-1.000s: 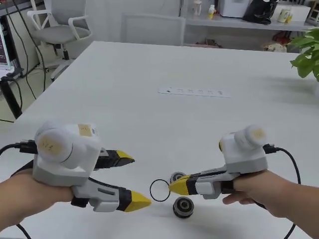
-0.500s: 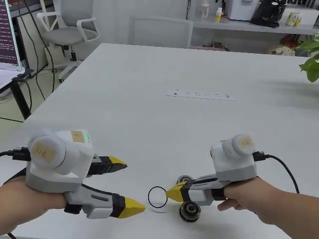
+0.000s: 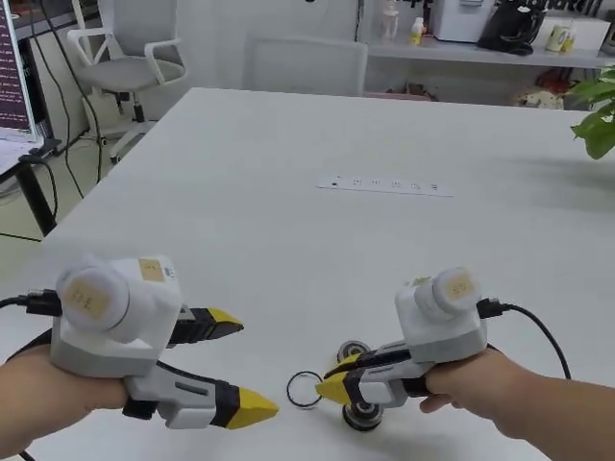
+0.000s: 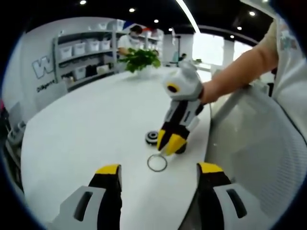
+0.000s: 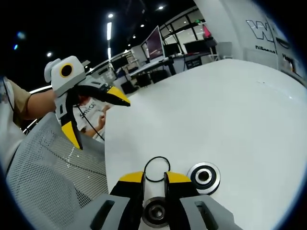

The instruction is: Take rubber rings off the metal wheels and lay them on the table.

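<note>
- Your left hand-held gripper (image 3: 240, 365) is released: its yellow-tipped jaws stand wide apart with nothing between them, above the near left part of the white desk (image 3: 288, 192).
- Your right hand-held gripper (image 3: 325, 386) has its jaws drawn close together, leaving only a narrow gap.
- In the right gripper view, a dark metal wheel with a round hub (image 5: 156, 211) shows in that gap, back near the jaw roots. I cannot tell whether your jaws pinch it or merely hang over it.
- The thin black rubber ring (image 3: 303, 389) lies flat on the desk just in front of your right jaw tips, between your two grippers.
- A second metal wheel with a pale outer face (image 5: 204, 177) rests on the desk just beside the right jaws, on the side away from your left gripper. It is close to the ring but apart from it.
- A long white power strip (image 3: 384, 184) lies further out on the desk, well apart from the wheels.
</note>
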`<state>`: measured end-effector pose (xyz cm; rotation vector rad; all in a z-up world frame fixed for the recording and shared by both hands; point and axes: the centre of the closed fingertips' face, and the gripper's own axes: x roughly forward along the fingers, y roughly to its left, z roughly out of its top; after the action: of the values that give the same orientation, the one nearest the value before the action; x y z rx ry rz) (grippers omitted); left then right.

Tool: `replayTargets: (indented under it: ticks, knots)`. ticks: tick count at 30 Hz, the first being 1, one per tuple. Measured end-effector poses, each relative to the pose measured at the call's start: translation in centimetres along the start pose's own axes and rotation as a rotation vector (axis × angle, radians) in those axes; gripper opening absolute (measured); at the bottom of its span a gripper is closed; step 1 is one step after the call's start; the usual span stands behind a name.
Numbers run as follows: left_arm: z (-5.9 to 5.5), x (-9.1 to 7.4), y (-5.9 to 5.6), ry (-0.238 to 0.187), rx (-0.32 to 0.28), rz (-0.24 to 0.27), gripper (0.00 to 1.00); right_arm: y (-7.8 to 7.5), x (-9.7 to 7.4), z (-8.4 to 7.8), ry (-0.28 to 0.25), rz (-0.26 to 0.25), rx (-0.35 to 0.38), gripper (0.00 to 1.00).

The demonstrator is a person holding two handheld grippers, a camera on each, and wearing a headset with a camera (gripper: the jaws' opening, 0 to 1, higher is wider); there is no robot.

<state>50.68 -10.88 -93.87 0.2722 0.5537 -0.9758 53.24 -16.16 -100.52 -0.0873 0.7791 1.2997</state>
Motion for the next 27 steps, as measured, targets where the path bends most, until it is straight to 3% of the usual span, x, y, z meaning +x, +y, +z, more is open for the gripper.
replayTargets:
  ticks: [12,19,27]
  knots:
    - [0.5,1.1,-0.8,0.024,0.019,-0.032,0.64,0.6,-2.1,0.2,-0.023,0.017,-0.009,0.26]
    - [1.2,1.9,-0.6,0.028,0.034,-0.05,0.64,0.5,-3.8,0.3,-0.048,0.014,-0.017,0.3]
    - [1.6,3.4,-1.0,0.04,0.048,-0.078,0.63,0.3,-5.2,-0.7,-0.038,0.012,-0.04,0.34]
